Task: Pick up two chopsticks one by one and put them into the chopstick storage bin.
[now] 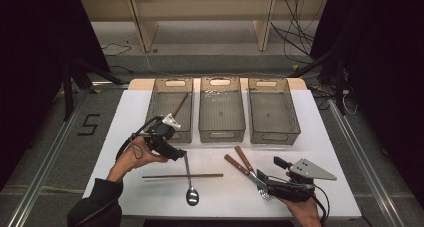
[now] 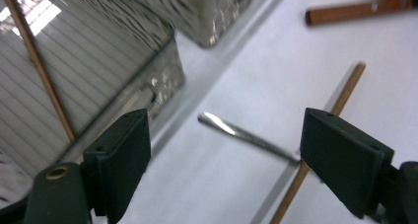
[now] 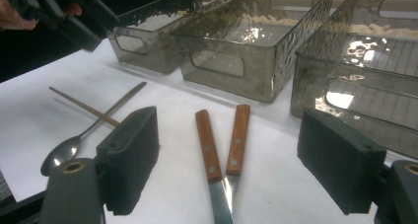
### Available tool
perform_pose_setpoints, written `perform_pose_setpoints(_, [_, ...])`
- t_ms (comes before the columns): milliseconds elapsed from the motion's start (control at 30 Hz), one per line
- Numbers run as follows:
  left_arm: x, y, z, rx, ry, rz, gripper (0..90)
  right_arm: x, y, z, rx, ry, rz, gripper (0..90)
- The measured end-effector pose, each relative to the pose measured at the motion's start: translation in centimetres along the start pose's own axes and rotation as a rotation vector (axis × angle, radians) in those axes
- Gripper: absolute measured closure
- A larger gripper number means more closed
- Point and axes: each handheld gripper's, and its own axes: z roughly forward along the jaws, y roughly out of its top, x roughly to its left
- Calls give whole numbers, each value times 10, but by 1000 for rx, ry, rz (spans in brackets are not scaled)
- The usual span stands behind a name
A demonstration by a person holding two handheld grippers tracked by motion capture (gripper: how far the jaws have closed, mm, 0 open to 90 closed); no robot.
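Observation:
My left gripper [image 1: 176, 152] is open and hovers in front of the left bin [image 1: 156, 107]. In the left gripper view its jaws [image 2: 226, 145] straddle the handle of a metal spoon [image 2: 246, 133]. The spoon [image 1: 190, 184] lies across a brown chopstick [image 1: 182, 176] on the white table. A second chopstick [image 1: 180, 105] leans inside the left bin. My right gripper [image 1: 267, 171] is open at the front right. Its jaws [image 3: 231, 150] frame two wooden-handled utensils [image 3: 208, 145], which lie side by side with their blades toward me.
Three clear grey bins stand in a row at the back; the middle bin [image 1: 221, 129] and the right bin [image 1: 274, 132] hold nothing. The white table [image 1: 325, 152] ends close to my right hand. Dark floor and cables surround it.

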Motion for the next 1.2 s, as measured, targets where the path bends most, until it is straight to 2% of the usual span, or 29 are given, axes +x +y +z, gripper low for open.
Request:
perform_pose_setpoints(200, [-11, -9, 8, 68, -9, 48, 191, 0, 0, 0, 1, 1, 0, 245])
perform_pose_setpoints(333, [-17, -13, 10, 84, -30, 73, 192, 0, 0, 0, 1, 0, 0, 245])
perform_pose_setpoints(467, [-20, -15, 13, 136, -9, 121, 192, 0, 0, 0, 2, 1, 0, 245])
perform_pose_setpoints(567, [-23, -18, 15, 139, -30, 123, 198, 0, 0, 0, 0, 1, -2, 245])
perform_pose_setpoints(733, [-28, -21, 22, 197, -43, 166, 211, 1, 0, 0, 0, 4, -5, 245])
perform_pose_setpoints(933, [-36, -23, 29, 233, -62, 207, 264, 1, 0, -1, -1, 4, -4, 245])
perform_pose_setpoints(1100, [-40, -25, 34, 273, -88, 254, 352, 1, 0, -1, 0, 5, -3, 245])
perform_pose_setpoints(1200, [-42, -25, 35, 277, -95, 273, 417, 1, 0, -1, -1, 5, -4, 245])
